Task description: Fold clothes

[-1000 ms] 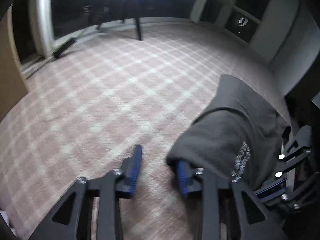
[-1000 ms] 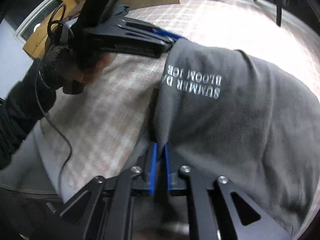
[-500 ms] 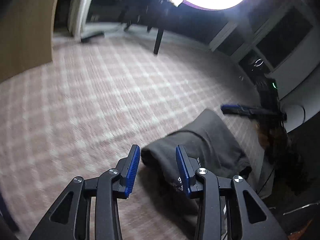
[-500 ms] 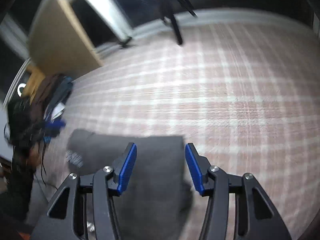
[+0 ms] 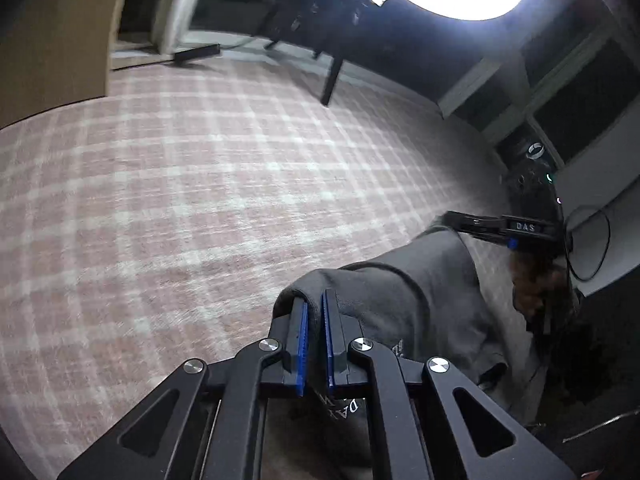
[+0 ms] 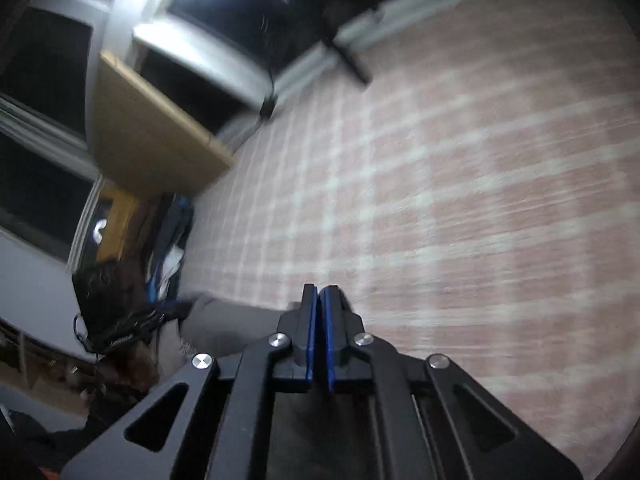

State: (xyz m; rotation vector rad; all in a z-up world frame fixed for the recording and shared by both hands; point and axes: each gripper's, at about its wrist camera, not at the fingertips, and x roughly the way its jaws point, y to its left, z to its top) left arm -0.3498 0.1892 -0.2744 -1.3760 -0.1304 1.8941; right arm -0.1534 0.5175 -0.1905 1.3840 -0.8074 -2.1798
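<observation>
Both tongs have closed: left tongs (image 5: pixel 314 312) pinching the grey garment (image 5: pixel 404 296); right tongs (image 6: pixel 319 300) fully shut, hold unclear.

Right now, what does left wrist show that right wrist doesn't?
Left wrist only: the left gripper closing on a fold of the grey garment, the garment's white print, and the right gripper seen side-on at its far corner.
Right wrist only: the right gripper's jaws shut, seen close up, and a blurred pile of clothes at the rug's edge.
Both: the garment, the pink checked rug, the wooden panel.
</observation>
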